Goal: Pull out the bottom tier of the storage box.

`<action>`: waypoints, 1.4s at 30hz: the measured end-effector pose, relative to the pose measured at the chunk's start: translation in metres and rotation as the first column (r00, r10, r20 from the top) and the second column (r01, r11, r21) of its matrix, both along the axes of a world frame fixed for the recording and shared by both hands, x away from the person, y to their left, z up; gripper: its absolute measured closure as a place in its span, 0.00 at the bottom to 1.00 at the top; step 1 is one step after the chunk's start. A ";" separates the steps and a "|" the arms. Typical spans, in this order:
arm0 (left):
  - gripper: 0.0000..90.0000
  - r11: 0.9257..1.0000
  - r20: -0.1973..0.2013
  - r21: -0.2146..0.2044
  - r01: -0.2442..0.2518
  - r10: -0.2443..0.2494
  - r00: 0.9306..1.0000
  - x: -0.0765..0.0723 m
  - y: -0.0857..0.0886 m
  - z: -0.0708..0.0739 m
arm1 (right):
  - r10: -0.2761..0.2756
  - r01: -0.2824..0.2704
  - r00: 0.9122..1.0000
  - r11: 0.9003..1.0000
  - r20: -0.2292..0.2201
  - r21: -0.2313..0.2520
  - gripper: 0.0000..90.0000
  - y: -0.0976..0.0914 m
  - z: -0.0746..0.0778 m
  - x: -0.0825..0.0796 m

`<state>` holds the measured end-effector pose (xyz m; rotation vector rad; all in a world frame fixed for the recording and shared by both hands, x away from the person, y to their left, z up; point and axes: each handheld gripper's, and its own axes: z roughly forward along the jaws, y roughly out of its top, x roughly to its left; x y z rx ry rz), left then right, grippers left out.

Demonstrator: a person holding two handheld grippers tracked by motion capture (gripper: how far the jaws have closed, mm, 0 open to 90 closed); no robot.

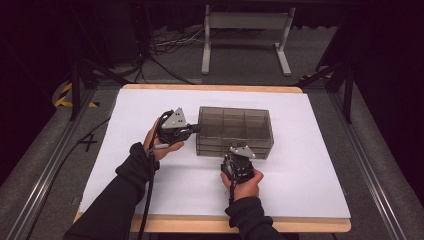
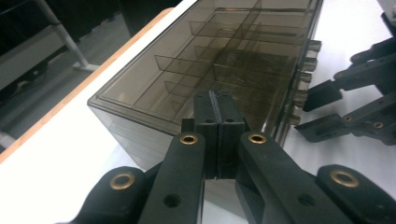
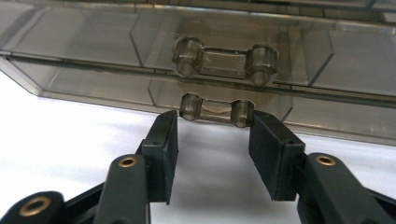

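left hand-held gripper [image 1: 194, 129], at the left of the high view, has its jaws together with nothing between them; its tip rests at or just beside the left end wall of the smoky translucent plastic drawer organiser box [image 1: 235, 131], though contact cannot be confirmed. in the left gripper view the closed jaws rise in front of that end wall, and the divided compartments show through the lid. judged from this, the left hand-held gripper is bracing the box so that it does not slide.

the box stands near the middle of the white-covered tabletop [image 1: 150, 195], its stacked drawers facing the person. all drawers appear flush with the front, so no drawer is pulled out as yet.

right hand-held gripper [image 1: 239, 159], further right and on the near side of the box, has its jaws apart. in the right gripper view they flank the lowest clear bar-shaped drawer handle [image 3: 216, 112], one pad just beside each end post, touching or nearly so but not clamped. a second, similar upper drawer handle [image 3: 225, 58] lies above, well clear of the jaws.

progress, as a judgement: approach and alignment are done; closing on the lowest handle, pulling the drawer toward the person and any work inside it remain.
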<state>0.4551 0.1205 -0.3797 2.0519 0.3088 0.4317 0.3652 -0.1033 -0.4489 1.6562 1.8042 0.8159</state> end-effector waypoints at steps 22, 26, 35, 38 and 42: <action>1.00 1.000 0.036 -0.003 -0.023 0.023 0.999 -0.003 -0.001 -0.003 | 0.006 -0.004 0.997 1.000 -0.080 0.026 0.63 -0.005 0.008 0.005; 1.00 1.000 0.025 -0.017 -0.018 0.018 1.000 -0.001 0.000 -0.003 | 0.014 -0.013 0.997 1.000 -0.077 0.019 0.63 -0.005 0.007 0.003; 1.00 0.999 0.004 -0.038 -0.017 0.017 1.000 -0.001 0.002 -0.005 | 0.033 -0.033 0.997 0.999 -0.072 0.003 0.63 -0.006 0.007 -0.001; 1.00 0.999 0.001 -0.046 -0.016 0.016 1.000 -0.001 0.003 -0.005 | 0.039 -0.039 0.997 0.999 -0.068 0.005 0.63 -0.006 0.007 -0.004; 1.00 0.999 -0.006 -0.050 -0.013 0.012 1.000 -0.001 0.003 -0.005 | 0.063 -0.063 0.996 0.998 -0.070 0.004 0.64 -0.009 0.007 -0.009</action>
